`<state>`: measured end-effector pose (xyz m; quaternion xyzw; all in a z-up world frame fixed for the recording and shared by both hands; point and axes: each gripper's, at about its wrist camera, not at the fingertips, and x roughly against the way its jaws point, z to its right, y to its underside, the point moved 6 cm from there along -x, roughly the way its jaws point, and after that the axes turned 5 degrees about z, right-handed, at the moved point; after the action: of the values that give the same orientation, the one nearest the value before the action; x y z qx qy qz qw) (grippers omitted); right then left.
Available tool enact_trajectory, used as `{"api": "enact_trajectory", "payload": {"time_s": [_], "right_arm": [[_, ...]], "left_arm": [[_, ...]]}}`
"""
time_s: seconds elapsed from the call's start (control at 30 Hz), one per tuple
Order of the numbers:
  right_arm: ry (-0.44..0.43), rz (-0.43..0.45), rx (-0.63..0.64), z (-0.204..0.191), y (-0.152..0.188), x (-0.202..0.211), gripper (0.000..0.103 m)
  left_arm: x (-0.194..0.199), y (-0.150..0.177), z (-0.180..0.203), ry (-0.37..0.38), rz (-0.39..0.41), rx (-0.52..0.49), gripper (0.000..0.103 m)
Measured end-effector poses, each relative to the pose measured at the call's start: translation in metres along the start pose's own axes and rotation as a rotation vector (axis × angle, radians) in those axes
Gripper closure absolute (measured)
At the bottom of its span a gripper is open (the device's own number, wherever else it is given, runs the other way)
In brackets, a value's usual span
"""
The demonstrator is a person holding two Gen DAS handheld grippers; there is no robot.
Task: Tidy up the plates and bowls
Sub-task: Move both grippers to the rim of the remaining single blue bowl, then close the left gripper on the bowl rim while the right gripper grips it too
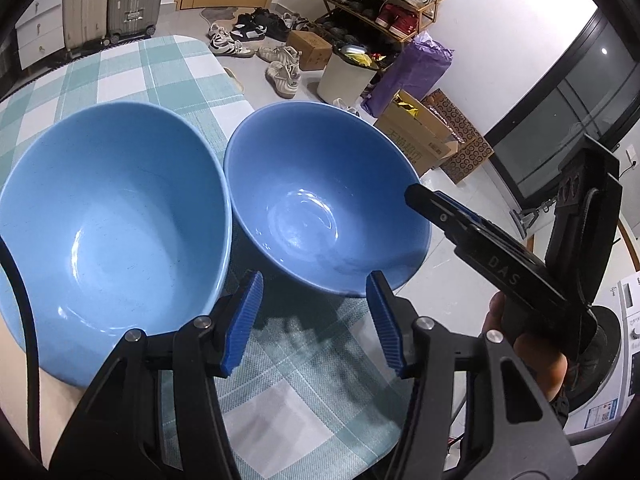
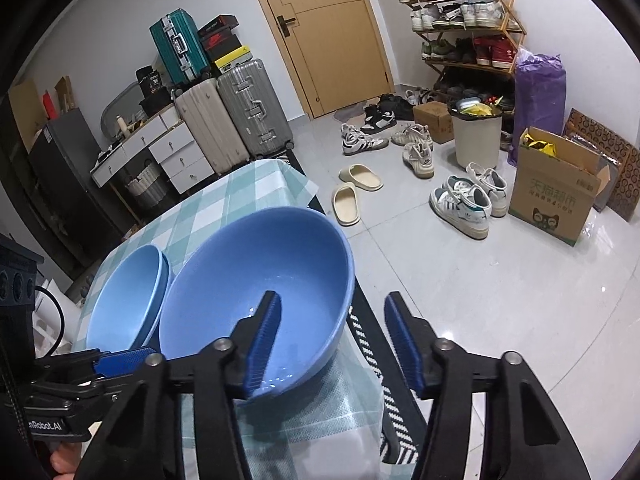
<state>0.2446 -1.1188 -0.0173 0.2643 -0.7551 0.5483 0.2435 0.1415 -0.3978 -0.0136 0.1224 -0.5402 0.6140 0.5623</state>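
Blue-padded left gripper (image 1: 314,322) hovers spread at the checked table's (image 1: 168,64) near edge; right gripper (image 2: 332,344) straddles the darker blue bowl's (image 1: 320,200) rim unpinched. Lighter bowl (image 1: 112,232) touches alongside; tiled floor (image 2: 480,280) beyond.

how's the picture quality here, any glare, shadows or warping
Left wrist view: sharp, ceiling-light glare in the right bowl, left gripper casts a shadow on the tablecloth, edges bend with a dark fisheye rim. Right wrist view: sharp, small glint in that bowl, glossy floor reflections, door bowed.
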Motion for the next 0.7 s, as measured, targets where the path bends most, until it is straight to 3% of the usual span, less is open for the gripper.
{"api": "enact_trajectory", "payload": {"time_s": [0.1,0.4,0.6,0.7], "right_arm": [[0.007,0.001,0.007,0.000,-0.001,-0.005,0.062],[0.021,0.006,0.016,0.002,-0.004,-0.017,0.074],[0.044,0.009,0.031,0.007,-0.005,-0.022,0.086],[0.032,0.007,0.019,0.012,-0.005,-0.024,0.087]], "left_arm": [[0.000,0.000,0.002,0.003,0.001,0.005,0.052],[-0.006,-0.005,0.004,-0.010,0.009,0.001,0.053],[-0.009,-0.008,0.003,-0.040,0.016,-0.014,0.068],[-0.010,-0.008,0.002,-0.042,0.017,-0.018,0.070]]}}
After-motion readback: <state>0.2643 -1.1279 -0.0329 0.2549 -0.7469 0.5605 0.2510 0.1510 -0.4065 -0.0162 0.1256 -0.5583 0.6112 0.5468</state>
